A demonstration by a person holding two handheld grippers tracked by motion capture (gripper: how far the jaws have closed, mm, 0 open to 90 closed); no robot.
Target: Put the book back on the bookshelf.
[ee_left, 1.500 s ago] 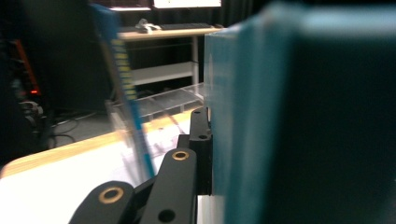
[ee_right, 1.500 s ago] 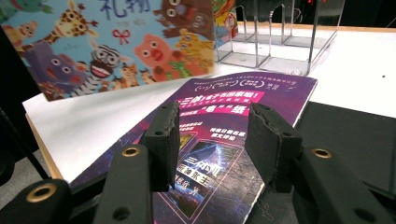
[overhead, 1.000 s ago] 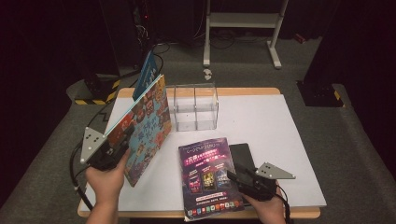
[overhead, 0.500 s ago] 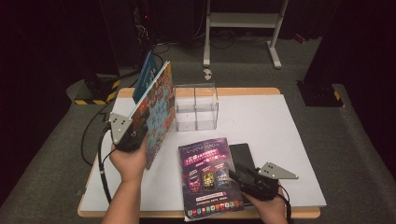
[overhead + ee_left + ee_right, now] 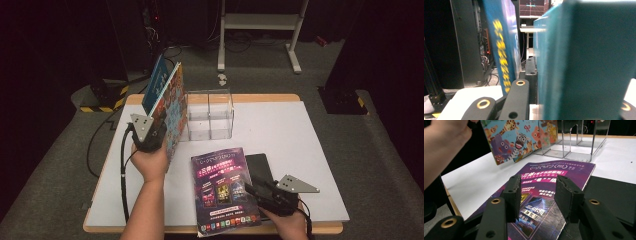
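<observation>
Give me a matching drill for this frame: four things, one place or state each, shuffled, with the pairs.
Things
1. animal picture book
2. purple magazine
3. clear acrylic organizer
4. right gripper

States
A. empty, at the table's far edge
B. lying flat on the white table
C. held upright, clamped in the left gripper
D. jaws apart above a cover, nothing between them

Pairs: 1-C, 2-B, 3-A, 4-D

A dark lab or studio; equipment rack (image 5: pixel 150 20), floor cables (image 5: pixel 240 45), hazard-taped stand base (image 5: pixel 100 97).
</observation>
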